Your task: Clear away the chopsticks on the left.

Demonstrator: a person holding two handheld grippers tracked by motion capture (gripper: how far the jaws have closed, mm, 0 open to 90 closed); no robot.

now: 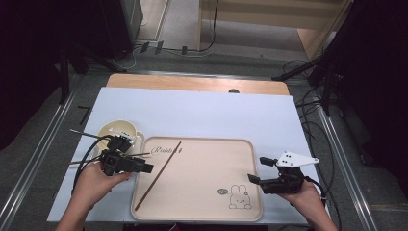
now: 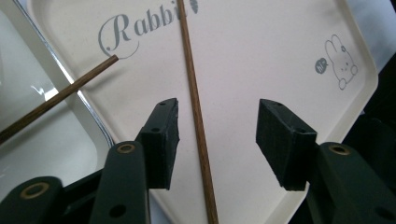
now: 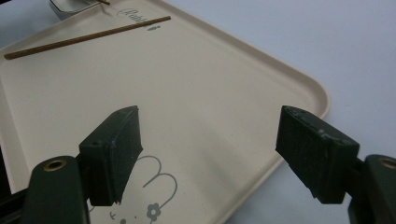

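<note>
Wooden chopstick [image 1: 158,175] flat on beige tray [image 1: 202,202], diagonal, just under left gripper [image 1: 148,168]; jaws parted, pads off it. Second chopstick [image 2: 56,100] resting across bowl [image 1: 115,131] rim: risk of rolling off if nudged. Right gripper [image 1: 251,177] released, nothing held, near tray's right edge.

In the left gripper view the chopstick [image 2: 196,112] lying on the tray [image 2: 261,56] runs off both the top and bottom edges of the frame, so neither end shows. A second chopstick [image 2: 56,100] leaves the left edge there. The tray's printed word is cut at the top edge. In the high view, lower left, the left gripper [image 1: 126,163] covers part of that second chopstick [image 1: 139,154] and part of the bowl [image 1: 118,129]; the small badge [image 1: 222,191] beside the rabbit drawing is too small to read. In the right gripper view the rabbit [image 3: 156,193] is cut off by the bottom edge.
</note>
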